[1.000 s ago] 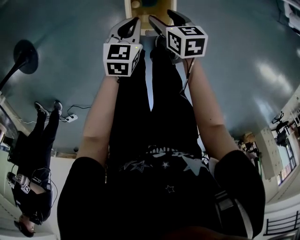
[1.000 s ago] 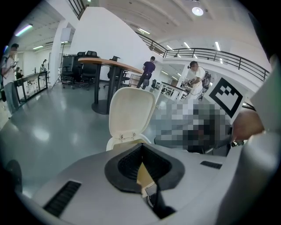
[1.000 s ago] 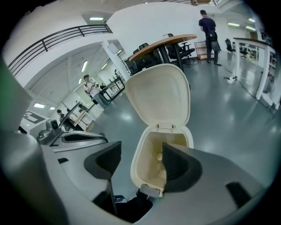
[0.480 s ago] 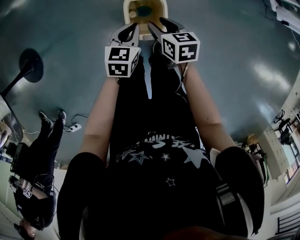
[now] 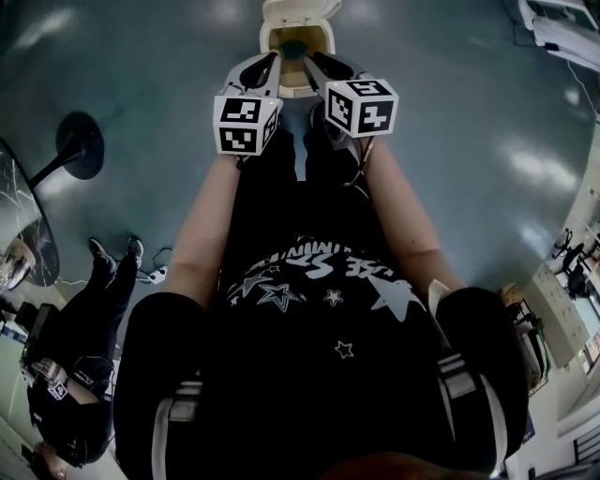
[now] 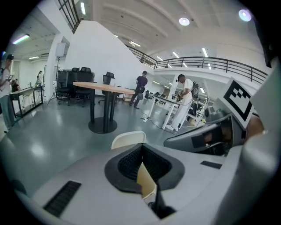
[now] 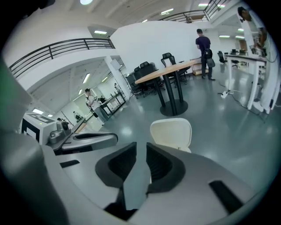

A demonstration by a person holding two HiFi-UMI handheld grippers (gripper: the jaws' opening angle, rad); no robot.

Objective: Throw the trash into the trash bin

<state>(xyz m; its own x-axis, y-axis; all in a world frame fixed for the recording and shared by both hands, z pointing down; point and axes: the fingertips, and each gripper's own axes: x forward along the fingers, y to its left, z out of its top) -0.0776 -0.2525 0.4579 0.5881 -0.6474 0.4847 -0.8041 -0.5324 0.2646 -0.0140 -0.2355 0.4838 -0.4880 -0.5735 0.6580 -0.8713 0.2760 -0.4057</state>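
Left tool (image 6: 141,147) pinched shut, right tool (image 7: 140,148) slightly apart, both empty, just above open cream plastic trash bin (image 5: 270,42). No trash visible outside bin. Risk: clipping raised lid (image 5: 298,7), tipping bin.

Below you, the glossy grey-green floor (image 5: 450,112) carries everything, its sheen catching pale patches of ceiling light. Straight ahead of your feet the cream trash bin (image 5: 323,42) stands on it, its lid (image 5: 300,9) tipped up and back and something teal showing inside. Well off to your left sits the black round pedestal foot (image 5: 80,145) of a table, flat on the floor. Nearer you on that side, another person's shoes (image 5: 112,251) are planted on it, and just beside them lies a white power strip (image 5: 155,275) with its cable.
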